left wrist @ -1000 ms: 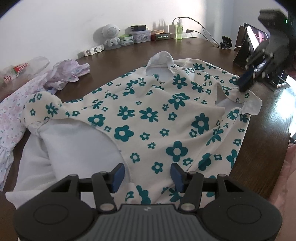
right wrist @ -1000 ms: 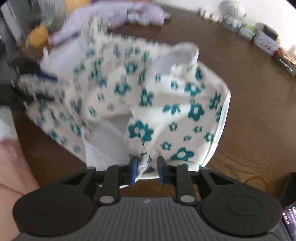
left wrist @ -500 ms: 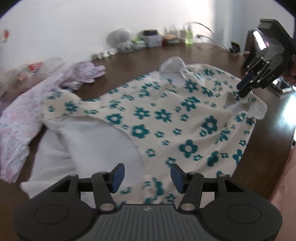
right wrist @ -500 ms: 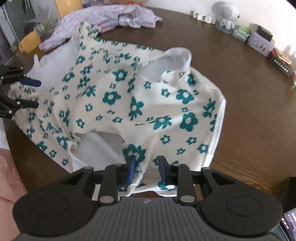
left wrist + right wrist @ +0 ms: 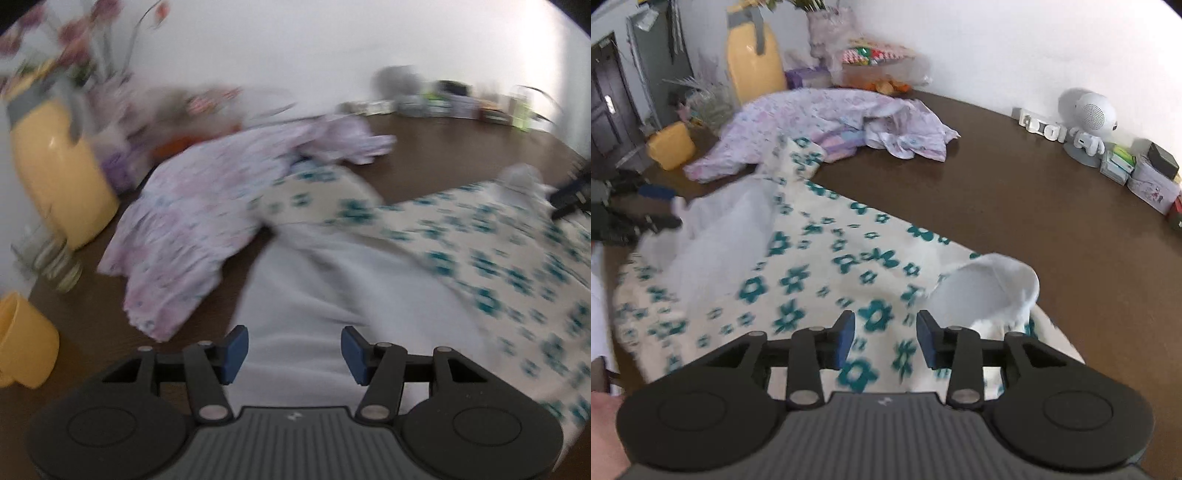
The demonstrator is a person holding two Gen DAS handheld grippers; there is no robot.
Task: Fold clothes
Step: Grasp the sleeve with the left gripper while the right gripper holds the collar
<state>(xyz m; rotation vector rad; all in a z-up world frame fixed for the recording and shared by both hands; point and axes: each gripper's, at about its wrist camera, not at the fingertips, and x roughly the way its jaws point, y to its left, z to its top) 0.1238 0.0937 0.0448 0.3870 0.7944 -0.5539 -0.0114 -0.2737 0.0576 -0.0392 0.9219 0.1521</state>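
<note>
Hovering low over the cloth, both tools have their jaws spread and pinch nothing. The left gripper [image 5: 290,350] hangs above the white inside face of the flowered garment [image 5: 827,273], where one part is turned over and shows its lining. The right gripper [image 5: 885,339] sits over the printed side, just beside the white collar [image 5: 982,291] that stands up like a small cup.

The garment lies spread on the brown counter [image 5: 1052,206], and its far end touches the pink-lilac garment [image 5: 827,114] heaped behind. My guess: the jaws are wide because a fold was just let go, or a new hold is being sought; the pics cannot tell which.

Long axis, seen from the right wrist, runs approx. from the collar at near right to the turned-up end at far left, so the neck points toward the right gripper. The left wrist view is very blurred, so fine details there are not readable.

A yellow vase [image 5: 753,55] and a white speaker [image 5: 1087,114] stand at the back, well apart from the work.
</note>
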